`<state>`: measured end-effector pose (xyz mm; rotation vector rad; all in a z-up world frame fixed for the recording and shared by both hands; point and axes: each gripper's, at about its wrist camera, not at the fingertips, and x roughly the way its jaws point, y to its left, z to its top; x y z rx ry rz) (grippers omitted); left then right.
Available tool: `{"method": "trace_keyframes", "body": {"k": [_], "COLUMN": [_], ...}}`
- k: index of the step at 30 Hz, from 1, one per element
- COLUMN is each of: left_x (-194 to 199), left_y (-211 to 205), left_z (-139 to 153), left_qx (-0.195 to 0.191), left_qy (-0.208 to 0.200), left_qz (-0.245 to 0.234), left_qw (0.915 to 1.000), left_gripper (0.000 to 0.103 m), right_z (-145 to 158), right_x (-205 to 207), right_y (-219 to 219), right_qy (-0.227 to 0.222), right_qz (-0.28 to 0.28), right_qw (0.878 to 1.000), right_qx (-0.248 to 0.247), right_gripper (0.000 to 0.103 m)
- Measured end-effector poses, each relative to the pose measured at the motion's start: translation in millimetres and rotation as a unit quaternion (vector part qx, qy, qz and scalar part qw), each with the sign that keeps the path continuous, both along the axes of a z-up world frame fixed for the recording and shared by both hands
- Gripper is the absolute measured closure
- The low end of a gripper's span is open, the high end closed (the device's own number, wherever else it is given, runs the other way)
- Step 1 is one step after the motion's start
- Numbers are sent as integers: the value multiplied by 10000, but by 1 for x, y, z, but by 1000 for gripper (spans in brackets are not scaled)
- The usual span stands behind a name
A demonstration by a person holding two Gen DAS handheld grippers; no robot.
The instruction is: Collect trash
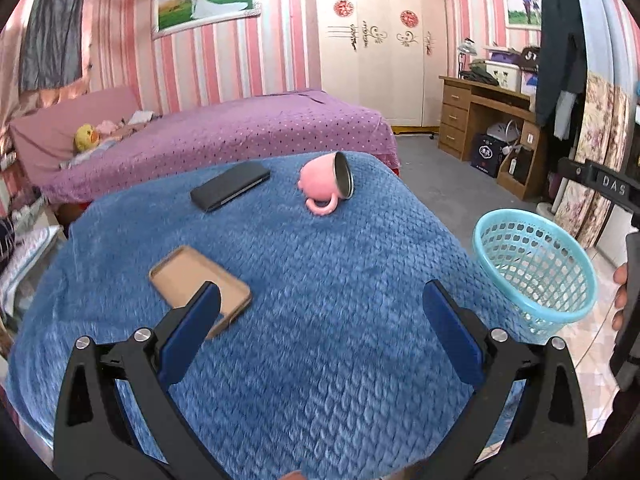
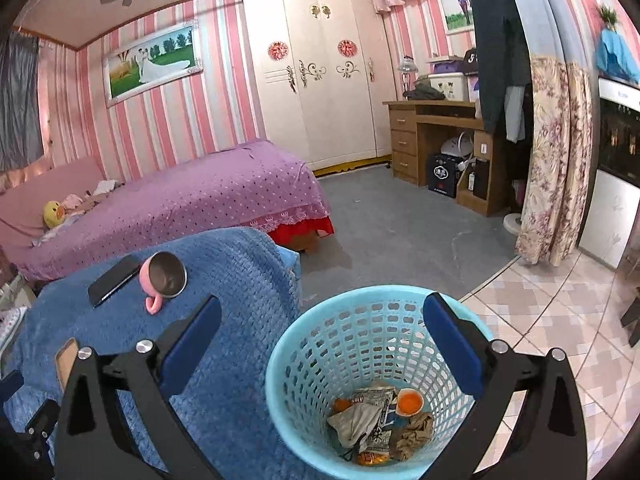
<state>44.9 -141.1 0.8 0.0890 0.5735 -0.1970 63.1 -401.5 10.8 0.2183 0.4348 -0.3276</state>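
Observation:
A light blue plastic basket (image 2: 320, 344) stands on the floor beside the blue blanket (image 2: 224, 272). Inside it lie crumpled wrappers (image 2: 372, 416), orange peel pieces (image 2: 410, 402) and a brown paper wad. My right gripper (image 2: 322, 344) hangs open above the basket, nothing between its fingers. In the left wrist view my left gripper (image 1: 322, 324) is open and empty over the blanket (image 1: 340, 280), with the basket (image 1: 536, 268) to its right. The other gripper's black body and a hand show at the right edge.
On the blanket lie a pink mug (image 1: 326, 182) on its side, a black phone (image 1: 230, 186) and a tan phone case (image 1: 200, 284). A purple bed (image 2: 180, 200) is behind. A wooden desk (image 2: 440, 148), wardrobe and floral curtain (image 2: 556, 160) stand farther off.

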Motion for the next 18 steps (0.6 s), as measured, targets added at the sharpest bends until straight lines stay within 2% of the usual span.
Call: {"method": "trace_keyframes", "body": {"k": [8, 13, 18], "left_x": [-9, -9, -14], "left_y": [25, 27, 30], "left_z": [-19, -25, -24], "left_qx": [-405, -226, -186], "left_qy": [89, 60, -59], "left_qz": [181, 205, 206], "left_qw": [9990, 9995, 9996], "left_gripper": [5, 5, 5], "right_z": [-27, -37, -40], "right_x": [-21, -42, -58], "right_y": [45, 64, 79], "right_qy": [261, 219, 183], "right_qz": [140, 119, 210], "right_qw": [9992, 9993, 9983], "right_qx": [-277, -268, -510], "right_gripper": [4, 4, 4]}}
